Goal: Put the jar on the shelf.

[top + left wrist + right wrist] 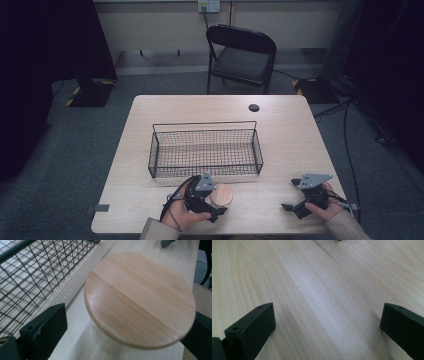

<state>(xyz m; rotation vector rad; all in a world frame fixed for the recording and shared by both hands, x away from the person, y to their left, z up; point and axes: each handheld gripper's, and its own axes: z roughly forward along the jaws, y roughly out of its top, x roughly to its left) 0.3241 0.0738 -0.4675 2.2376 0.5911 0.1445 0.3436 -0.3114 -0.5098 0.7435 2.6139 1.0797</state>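
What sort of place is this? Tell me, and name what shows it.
Probably a lab or studio set up for recording. A lone light-wood table stands on grey carpet, flanked by dark curtains and black stand bases edged with hazard tape, with a folding chair behind and cables on the floor.

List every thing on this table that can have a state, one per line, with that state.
Wire basket: upright on the table, nothing inside it.
Wooden lid: seated flat on a pale container, standing near the basket.
Left gripper: open, jaws either side of the lidded container, not clamped.
Right gripper: open, holding nothing, over bare tabletop.
Folding chair: unfolded, unoccupied, beyond the table's far edge.
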